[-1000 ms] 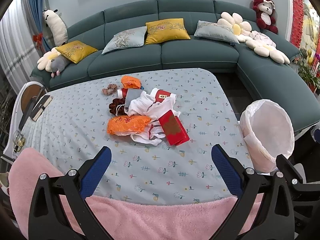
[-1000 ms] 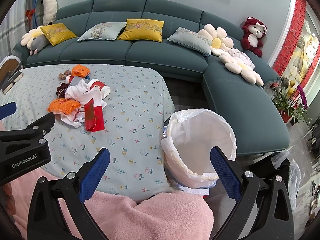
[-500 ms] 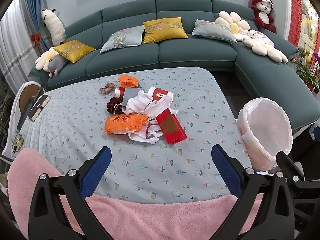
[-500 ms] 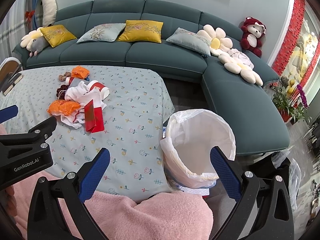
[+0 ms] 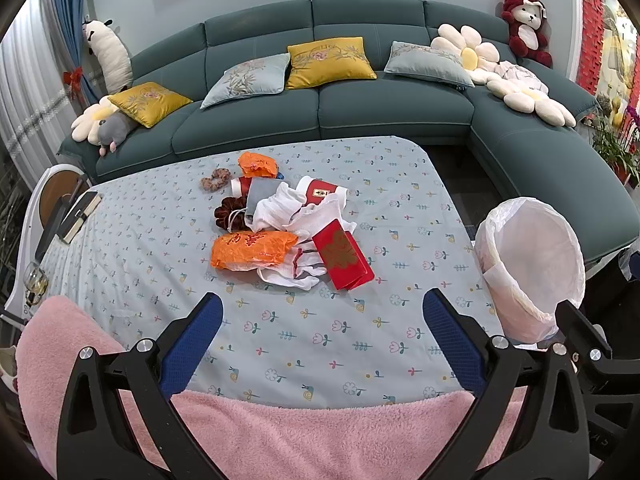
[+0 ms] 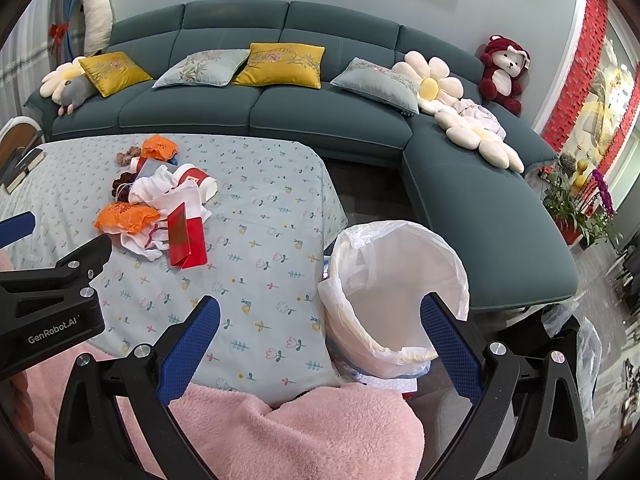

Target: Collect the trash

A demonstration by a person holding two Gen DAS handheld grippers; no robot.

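Note:
A pile of trash lies mid-table: an orange bag (image 5: 252, 249), a red envelope (image 5: 342, 255), crumpled white cloth (image 5: 288, 210), a red-and-white cup (image 5: 322, 192), a second orange bag (image 5: 257, 164) and dark scrunchies (image 5: 230, 211). The pile also shows in the right wrist view, with the red envelope (image 6: 186, 238) nearest. A bin with a white liner (image 5: 528, 256) (image 6: 394, 280) stands off the table's right edge. My left gripper (image 5: 322, 336) is open and empty above the table's near part, short of the pile. My right gripper (image 6: 318, 336) is open and empty above the table's corner and the bin.
The table wears a pale blue flowered cloth (image 5: 400, 208). A pink fleece (image 5: 320, 432) lies under both grippers. A teal corner sofa (image 5: 392, 100) with cushions and plush toys runs behind and to the right. Books (image 5: 78, 216) lie at the far left. A potted plant (image 6: 580, 208) stands right.
The left gripper view has risen and tilted slightly, so the pile sits a little farther and lower. The right gripper has hardly moved. Both stay open.

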